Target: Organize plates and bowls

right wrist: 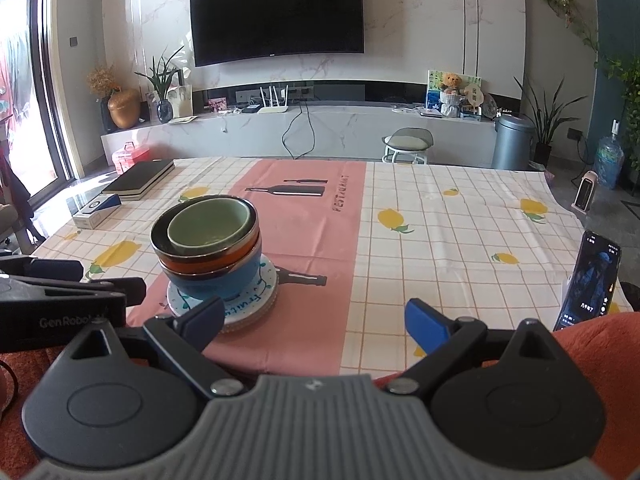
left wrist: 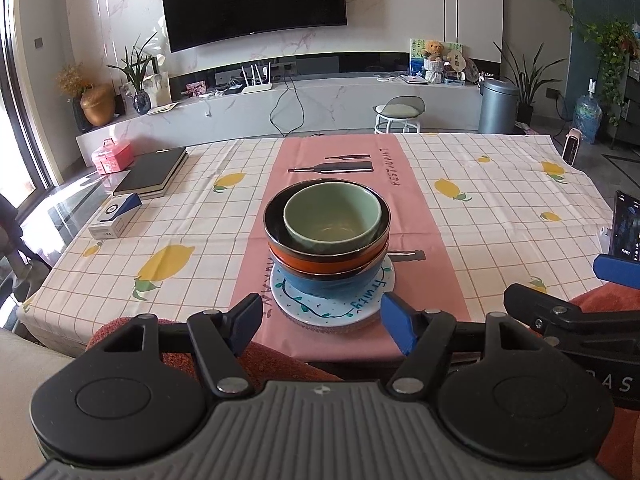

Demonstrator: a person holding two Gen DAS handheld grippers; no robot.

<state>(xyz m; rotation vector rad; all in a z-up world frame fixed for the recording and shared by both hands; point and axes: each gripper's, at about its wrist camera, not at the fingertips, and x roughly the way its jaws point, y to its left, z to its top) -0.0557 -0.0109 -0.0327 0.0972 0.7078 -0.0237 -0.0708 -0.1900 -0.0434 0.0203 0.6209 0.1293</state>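
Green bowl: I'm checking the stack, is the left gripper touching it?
Apart. The left wrist view shows the left gripper open, short of the green bowl.

Marble wall, dark television, long low cabinet, daylit window

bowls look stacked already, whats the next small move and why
Probably draw both open tools back: the pale green ceramic bowl already nests in the orange bowl and blue bowl on the round white plate, and neither hand-held gripper holds anything.
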